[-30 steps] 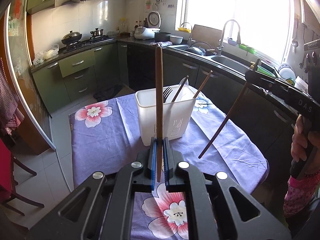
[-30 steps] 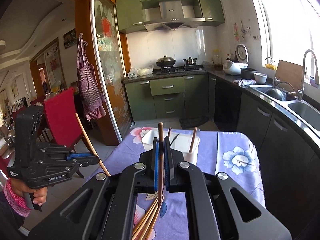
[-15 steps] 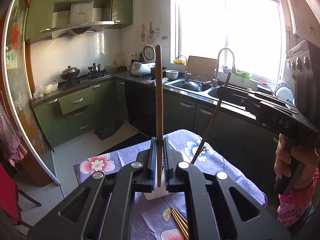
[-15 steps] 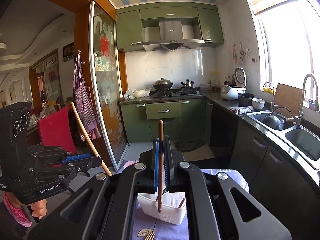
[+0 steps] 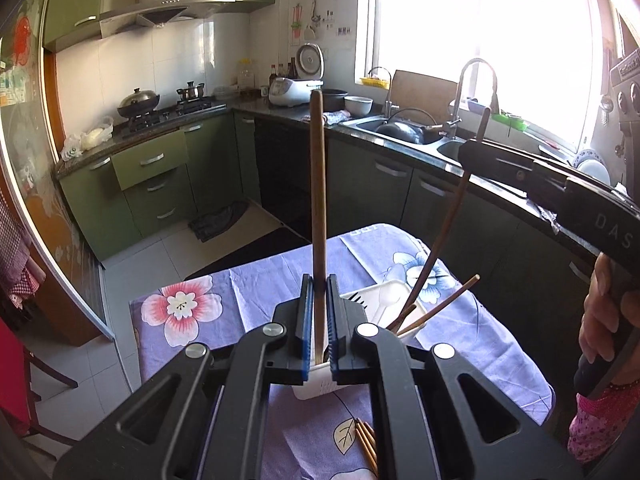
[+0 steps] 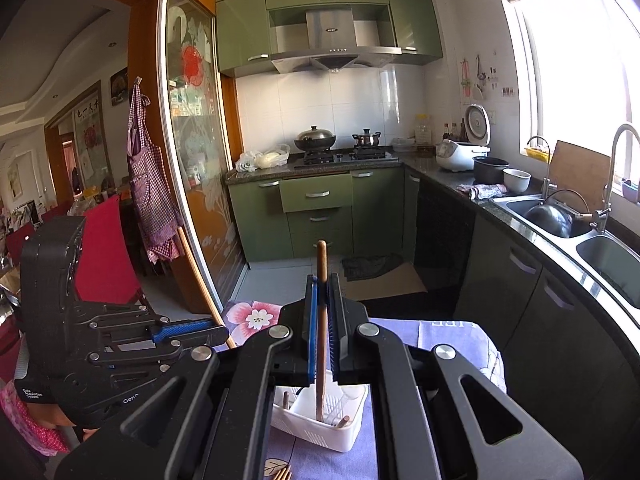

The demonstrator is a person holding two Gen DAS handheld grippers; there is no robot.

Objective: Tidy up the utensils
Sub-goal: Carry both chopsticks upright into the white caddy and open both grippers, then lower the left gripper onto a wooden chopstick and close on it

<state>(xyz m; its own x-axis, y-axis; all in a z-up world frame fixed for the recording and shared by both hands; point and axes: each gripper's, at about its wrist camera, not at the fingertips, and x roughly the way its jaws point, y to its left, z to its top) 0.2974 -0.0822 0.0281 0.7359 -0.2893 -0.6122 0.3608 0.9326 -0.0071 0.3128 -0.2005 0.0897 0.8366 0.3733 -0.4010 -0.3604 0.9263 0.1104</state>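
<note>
Left tongs (image 5: 318,320) clamp one chopstick (image 5: 318,200) upright | right tongs (image 6: 323,328) clamp another (image 6: 321,320) | both above white bin (image 6: 320,428) on tabletop (image 5: 240,300) | I lower tips straight in, then release.

Count: 2 tongs, left tongs (image 5: 319,320) and right tongs (image 6: 323,328), 1 chopstick clamped in each: left chopstick (image 5: 318,200), right chopstick (image 6: 321,320). 1 white basket (image 6: 320,434) on the desk (image 5: 248,284), 2 chopsticks (image 5: 436,312) plus a fork inside. Loose chopstick bundle (image 5: 366,438) near edge, can't count exactly. On the far stove: 2 pots.
</note>
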